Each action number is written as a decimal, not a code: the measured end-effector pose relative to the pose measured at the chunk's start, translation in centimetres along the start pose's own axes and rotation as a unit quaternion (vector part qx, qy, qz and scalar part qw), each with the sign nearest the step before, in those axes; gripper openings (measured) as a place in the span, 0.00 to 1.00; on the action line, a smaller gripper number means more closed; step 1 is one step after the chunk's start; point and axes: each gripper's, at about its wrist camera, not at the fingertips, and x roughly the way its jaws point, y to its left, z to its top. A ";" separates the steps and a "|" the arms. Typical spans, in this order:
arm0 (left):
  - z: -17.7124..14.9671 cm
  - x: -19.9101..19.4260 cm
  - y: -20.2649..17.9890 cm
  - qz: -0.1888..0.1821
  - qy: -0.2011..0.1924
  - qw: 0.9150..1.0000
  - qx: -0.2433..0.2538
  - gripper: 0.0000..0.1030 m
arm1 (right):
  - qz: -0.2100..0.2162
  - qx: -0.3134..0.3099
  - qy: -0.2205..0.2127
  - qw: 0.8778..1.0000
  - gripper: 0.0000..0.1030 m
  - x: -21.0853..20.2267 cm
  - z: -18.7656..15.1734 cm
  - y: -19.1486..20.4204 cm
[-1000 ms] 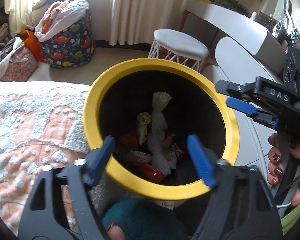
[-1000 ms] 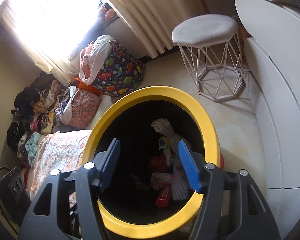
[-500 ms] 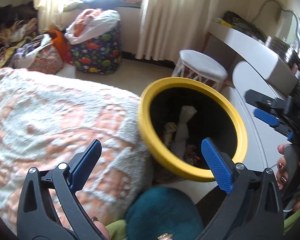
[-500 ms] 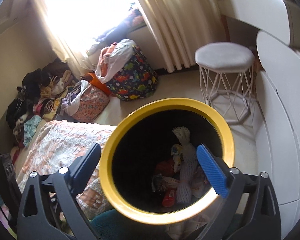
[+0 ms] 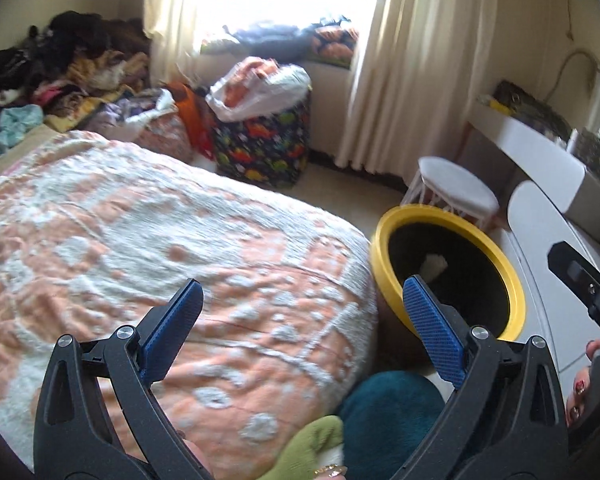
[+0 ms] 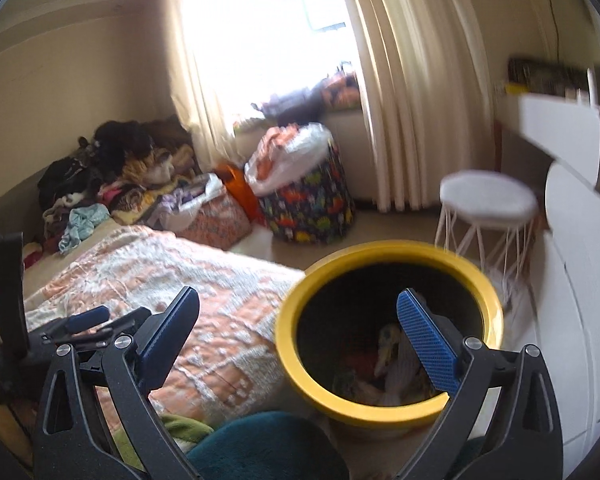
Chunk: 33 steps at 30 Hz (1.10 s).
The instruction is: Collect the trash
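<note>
Both claws have just been opening and now stand wide apart with nothing between them: the left claw (image 5: 300, 304) over the one bed (image 5: 148, 240), the right claw (image 6: 298, 312) at the one yellow-rimmed trash bin (image 6: 388, 404). A second ago both hung right over the bin's mouth. The trash (image 6: 388, 364) lies inside it. One white stool (image 6: 488, 200) stands beyond.

Bin (image 6: 388, 412) contents — dim, half-hidden

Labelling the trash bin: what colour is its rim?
Yellow rim, black inside; clearest in the right wrist view.
</note>
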 end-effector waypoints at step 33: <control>-2.3 -4.4 2.7 0.058 -0.075 0.995 0.003 0.89 | -0.024 -0.031 -0.093 0.995 0.94 -2.1 -2.6 2.2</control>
